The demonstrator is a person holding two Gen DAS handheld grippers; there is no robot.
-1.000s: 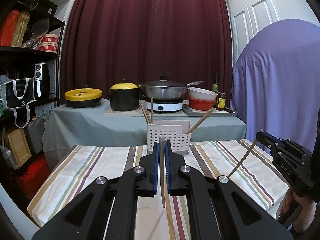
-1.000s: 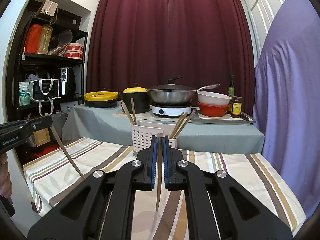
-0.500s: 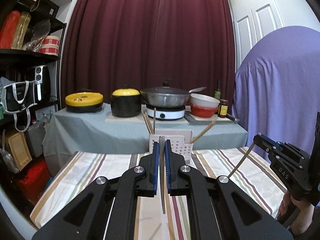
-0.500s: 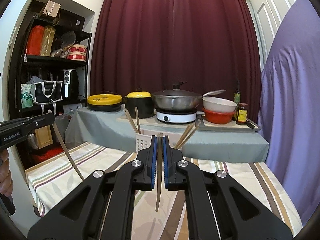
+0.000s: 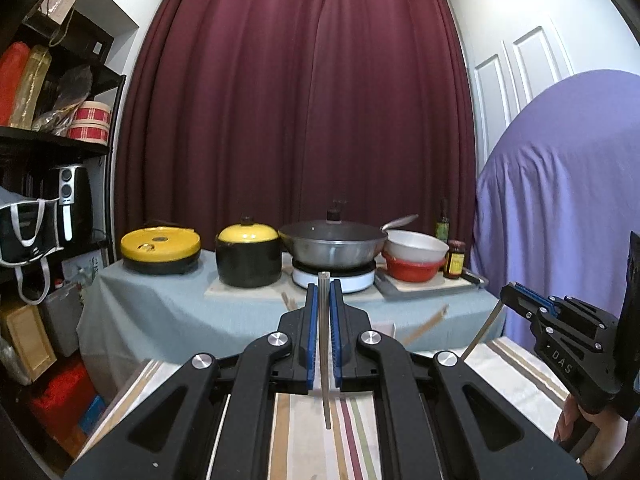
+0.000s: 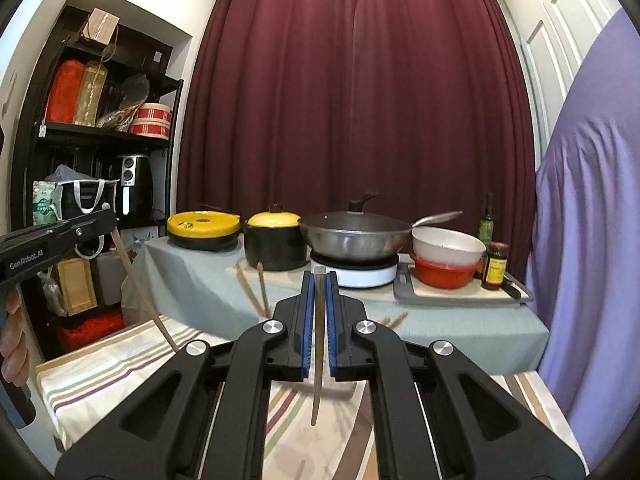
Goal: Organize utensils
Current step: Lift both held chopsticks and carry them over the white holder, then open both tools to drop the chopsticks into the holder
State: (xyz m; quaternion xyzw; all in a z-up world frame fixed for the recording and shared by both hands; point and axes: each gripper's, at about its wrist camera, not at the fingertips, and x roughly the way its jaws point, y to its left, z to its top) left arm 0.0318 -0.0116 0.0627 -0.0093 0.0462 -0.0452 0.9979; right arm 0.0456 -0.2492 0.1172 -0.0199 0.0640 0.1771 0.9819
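My left gripper (image 5: 322,292) is shut on a wooden chopstick (image 5: 325,360) that hangs down between the blue pads, above the striped tablecloth (image 5: 320,440). My right gripper (image 6: 319,280) is shut on another chopstick (image 6: 318,360) the same way. Each gripper shows in the other's view, the right one (image 5: 508,294) at the right edge, the left one (image 6: 108,216) at the left edge, each with its chopstick angling down. The white utensil holder is almost hidden behind the fingers; only a corner (image 5: 386,327) and several chopstick ends (image 6: 256,292) poking from it show.
Behind the striped table stands a grey-clothed counter (image 5: 160,304) with a yellow electric pan (image 5: 160,246), a black pot with yellow lid (image 5: 248,254), a wok on a hob (image 5: 332,240), stacked bowls (image 5: 416,258) and sauce bottles. Black shelves (image 6: 100,140) stand left, a purple-covered object (image 5: 560,200) right.
Both grippers have risen with their chopsticks and tilted up, so the utensil holder has dropped behind the fingers and more curtain shows. The grips have not changed.
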